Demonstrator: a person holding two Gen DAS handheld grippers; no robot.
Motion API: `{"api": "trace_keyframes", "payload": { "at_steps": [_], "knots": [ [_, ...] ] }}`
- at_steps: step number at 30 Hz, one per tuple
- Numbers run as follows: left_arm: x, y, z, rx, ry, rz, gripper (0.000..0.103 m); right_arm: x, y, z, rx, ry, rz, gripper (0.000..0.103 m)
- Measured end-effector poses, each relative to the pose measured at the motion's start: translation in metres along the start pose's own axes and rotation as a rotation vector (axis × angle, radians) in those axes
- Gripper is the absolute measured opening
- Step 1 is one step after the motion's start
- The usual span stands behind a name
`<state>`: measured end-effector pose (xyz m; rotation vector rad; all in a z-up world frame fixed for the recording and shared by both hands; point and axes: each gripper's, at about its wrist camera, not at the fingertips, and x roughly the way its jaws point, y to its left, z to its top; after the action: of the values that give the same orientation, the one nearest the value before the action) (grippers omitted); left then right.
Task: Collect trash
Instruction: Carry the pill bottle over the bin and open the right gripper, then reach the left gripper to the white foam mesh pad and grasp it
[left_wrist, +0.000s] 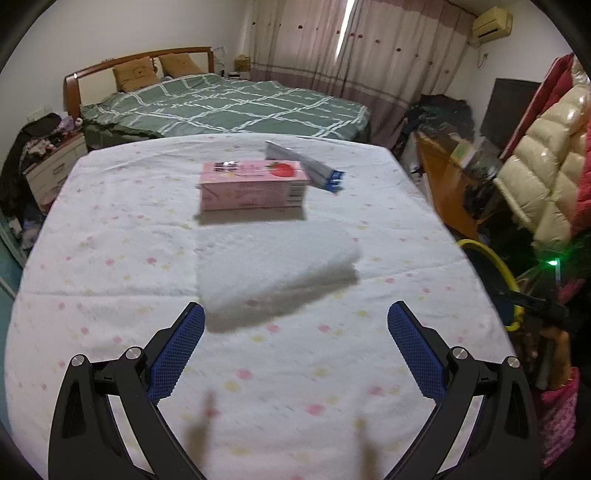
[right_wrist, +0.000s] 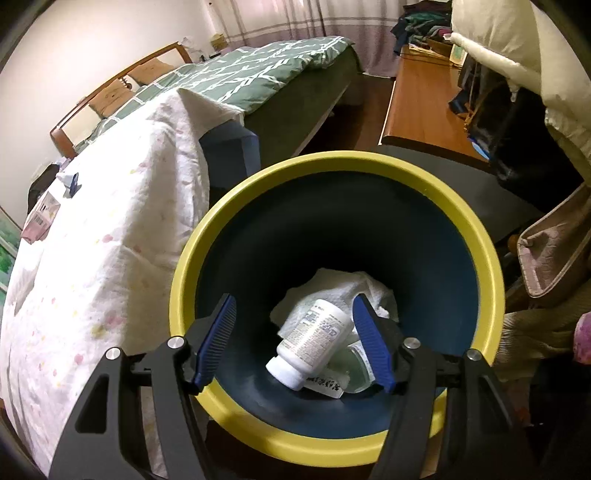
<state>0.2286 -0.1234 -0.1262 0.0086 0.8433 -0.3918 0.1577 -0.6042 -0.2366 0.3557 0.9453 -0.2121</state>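
Observation:
In the left wrist view a folded white paper towel (left_wrist: 275, 271) lies on the table just beyond my open, empty left gripper (left_wrist: 295, 325). Behind it lies a pink strawberry carton (left_wrist: 253, 184), then a white and blue toothpaste tube (left_wrist: 308, 164). In the right wrist view my right gripper (right_wrist: 293, 314) is open and empty above the yellow-rimmed dark blue bin (right_wrist: 476, 240). At the bin's bottom lie a white pill bottle (right_wrist: 312, 341), crumpled white paper (right_wrist: 343, 288) and a clear item I cannot make out. The carton (right_wrist: 40, 218) and tube (right_wrist: 72, 181) show far left.
The table (left_wrist: 110, 295) wears a white cloth with pastel dots. The bin's rim (left_wrist: 495, 266) shows past its right edge. A green-quilted bed (left_wrist: 229, 107) is behind, a wooden desk (right_wrist: 421, 107) and hanging jackets (left_wrist: 546, 166) to the right, a cluttered nightstand (left_wrist: 55, 166) left.

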Motion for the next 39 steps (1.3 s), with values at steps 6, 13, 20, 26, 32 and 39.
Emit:
{"api": "trace_keyframes", "payload": {
  "at_steps": [6, 13, 20, 26, 32, 39],
  "knots": [
    [0.028, 0.021, 0.009, -0.012, 0.039, 0.027, 0.098, 0.003, 0.001, 0.000, -0.001, 0.008, 0.003, 0.063],
    [0.050, 0.022, 0.013, -0.027, 0.084, -0.075, 0.098, 0.004, 0.002, 0.000, -0.001, 0.012, 0.005, 0.063],
    [0.050, -0.019, -0.002, 0.028, 0.151, -0.195, 0.098, 0.005, 0.006, -0.001, -0.006, 0.014, 0.016, 0.063],
    [0.022, -0.062, -0.002, 0.144, 0.153, -0.333, 0.098, 0.002, 0.007, -0.001, -0.007, 0.006, 0.025, 0.063],
    [0.024, -0.050, 0.027, 0.176, 0.101, -0.119, 0.098, 0.001, 0.002, -0.001, 0.004, 0.003, 0.024, 0.064],
    [0.073, -0.043, 0.051, 0.231, 0.170, -0.044, 0.098, 0.002, -0.001, 0.000, 0.009, 0.009, 0.023, 0.064]
  ]
}}
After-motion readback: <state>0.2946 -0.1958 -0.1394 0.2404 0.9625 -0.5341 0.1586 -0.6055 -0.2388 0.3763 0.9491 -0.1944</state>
